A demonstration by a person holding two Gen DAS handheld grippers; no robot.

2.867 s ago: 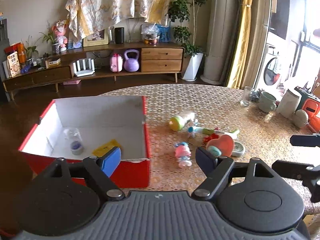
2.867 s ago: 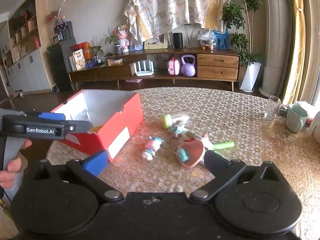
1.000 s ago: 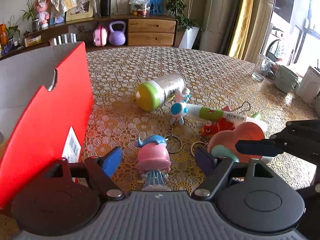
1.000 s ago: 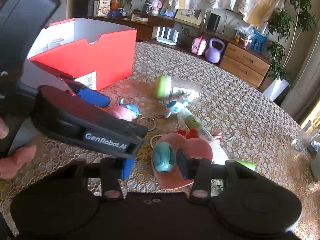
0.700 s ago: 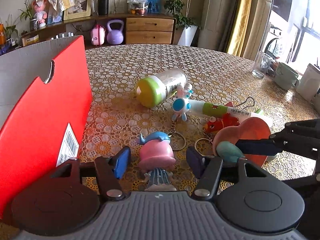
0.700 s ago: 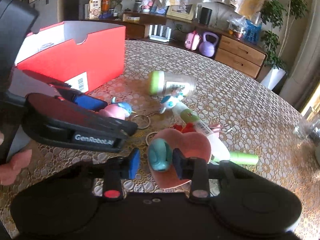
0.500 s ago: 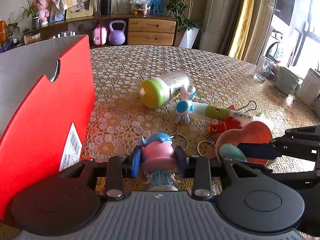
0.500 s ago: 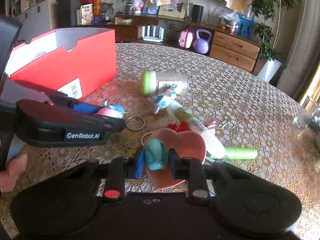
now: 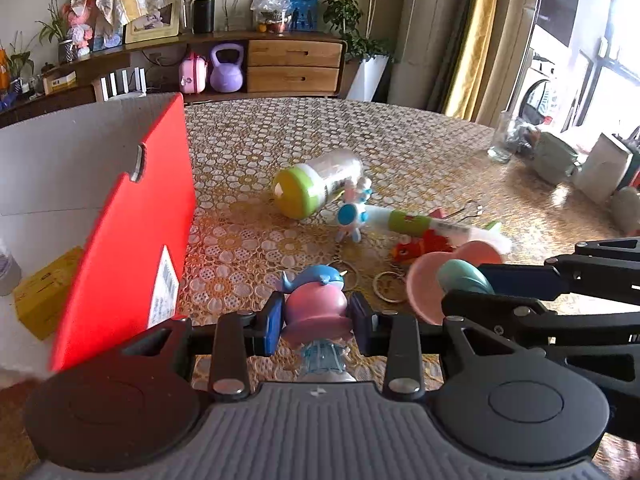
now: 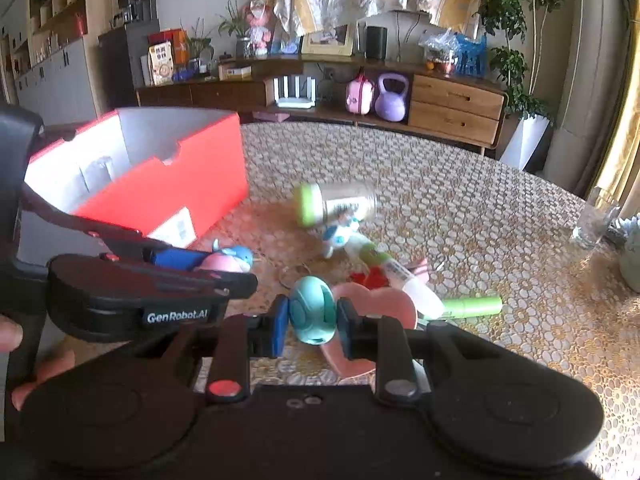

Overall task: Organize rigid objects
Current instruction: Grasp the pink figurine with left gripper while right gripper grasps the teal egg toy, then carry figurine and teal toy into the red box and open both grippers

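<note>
My left gripper (image 9: pixel 316 322) is shut on a pink figurine (image 9: pixel 316 312) that has a blue whale on top, and holds it just off the table beside the red box (image 9: pixel 132 236). My right gripper (image 10: pixel 312 326) is shut on a teal knob (image 10: pixel 313 315) joined to a pink heart-shaped toy (image 10: pixel 384 308), which is also lifted. The right gripper (image 9: pixel 520 284) also shows at the right edge of the left wrist view, and the left gripper (image 10: pixel 208 262) shows at the left of the right wrist view. The box stands open with a yellow item (image 9: pixel 44 292) inside.
On the patterned table lie a green-capped bottle (image 9: pixel 316 188), a small white and blue figure (image 9: pixel 352 216), a tube with a green band (image 9: pixel 424 226), a red toy (image 9: pixel 420 246) and key rings (image 9: pixel 386 286). A glass (image 9: pixel 504 140) and a mug (image 9: pixel 554 160) stand far right.
Both grippers closed, the left on the pink figurine and the right on the teal knob of the heart toy. Both then rose a little, lifting the toys.
</note>
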